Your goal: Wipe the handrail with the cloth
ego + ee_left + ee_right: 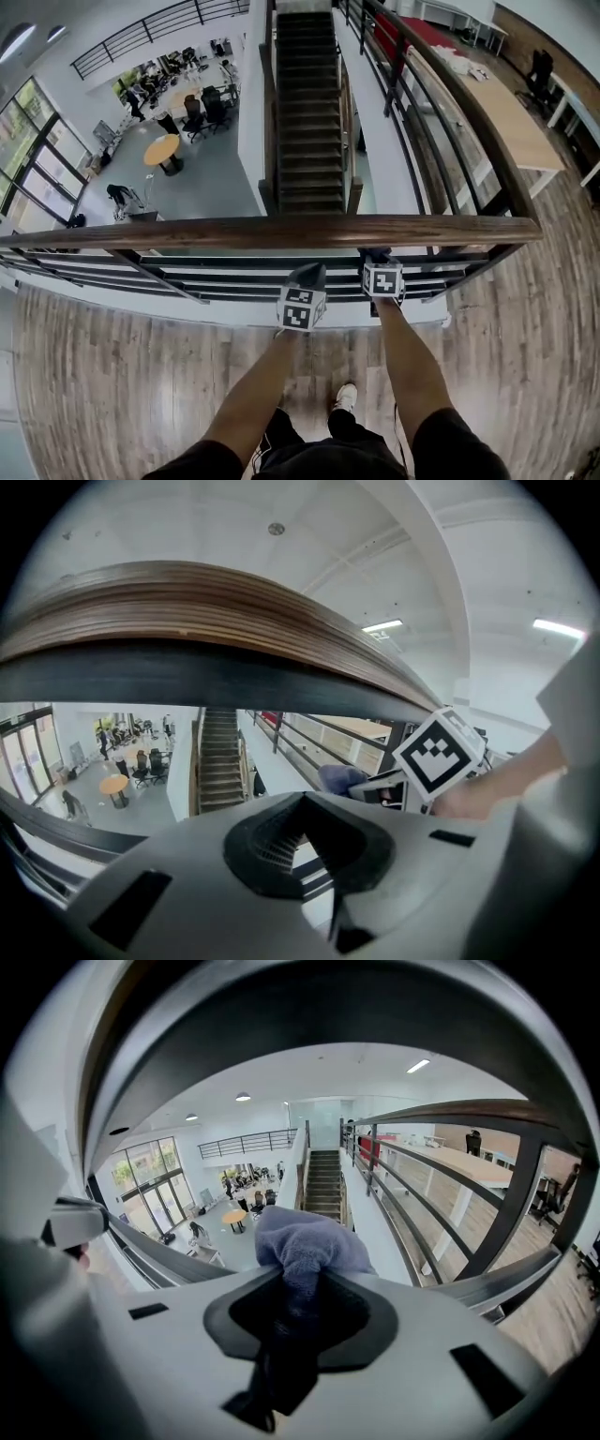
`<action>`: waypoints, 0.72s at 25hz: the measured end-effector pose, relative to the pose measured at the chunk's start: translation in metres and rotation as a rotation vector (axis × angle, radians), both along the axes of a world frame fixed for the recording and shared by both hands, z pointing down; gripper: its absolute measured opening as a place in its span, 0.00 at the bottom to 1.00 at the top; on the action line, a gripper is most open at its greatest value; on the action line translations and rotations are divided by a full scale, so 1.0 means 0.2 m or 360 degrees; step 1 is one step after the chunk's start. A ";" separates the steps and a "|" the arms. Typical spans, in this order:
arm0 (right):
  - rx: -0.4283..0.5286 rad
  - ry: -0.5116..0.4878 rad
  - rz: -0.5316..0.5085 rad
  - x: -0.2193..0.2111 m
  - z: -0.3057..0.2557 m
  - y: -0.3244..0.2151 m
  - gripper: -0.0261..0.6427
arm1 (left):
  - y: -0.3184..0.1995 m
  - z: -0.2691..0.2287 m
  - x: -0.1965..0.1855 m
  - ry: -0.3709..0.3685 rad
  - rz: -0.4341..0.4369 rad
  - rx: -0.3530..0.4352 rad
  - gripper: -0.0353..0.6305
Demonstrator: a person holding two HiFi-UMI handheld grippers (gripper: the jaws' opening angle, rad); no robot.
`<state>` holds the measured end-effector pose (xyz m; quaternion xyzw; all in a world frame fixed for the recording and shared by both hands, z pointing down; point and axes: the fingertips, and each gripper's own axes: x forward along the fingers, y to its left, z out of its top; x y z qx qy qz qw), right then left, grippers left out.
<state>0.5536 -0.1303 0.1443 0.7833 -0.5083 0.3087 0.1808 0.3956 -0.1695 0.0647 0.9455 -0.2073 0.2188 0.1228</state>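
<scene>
Right tool [300, 1277] is pinching the bluish cloth [305, 1241], which bunches out past its tips just under the wooden handrail [281, 232]. Left tool [307, 808] sits just left, pressed together, nothing in it.

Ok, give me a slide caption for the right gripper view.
Right gripper clamps a blue-grey cloth beneath the wooden handrail, with the staircase beyond.

Wood-plank flooring [112, 375] is covering the upper level; below, tall windows [37, 159] are lighting a grey hall [206, 183] beside a dark staircase [309, 112].
</scene>
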 end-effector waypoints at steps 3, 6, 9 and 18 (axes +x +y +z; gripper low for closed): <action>0.0001 0.0002 0.0015 0.17 -0.02 0.09 0.18 | 0.09 -0.02 0.21 0.0012 0.0054 -0.0007 0.05; 0.0004 -0.0006 0.0039 0.31 -0.04 0.18 0.18 | 0.18 -0.04 0.37 0.0007 0.0099 -0.0012 0.05; 0.0013 0.0004 0.0069 0.46 -0.06 0.28 0.18 | 0.26 -0.04 0.51 0.0001 0.0140 -0.0008 0.05; 0.0013 0.0034 0.0168 0.89 -0.09 0.61 0.18 | 0.44 -0.06 0.85 -0.0080 0.0298 0.0069 0.05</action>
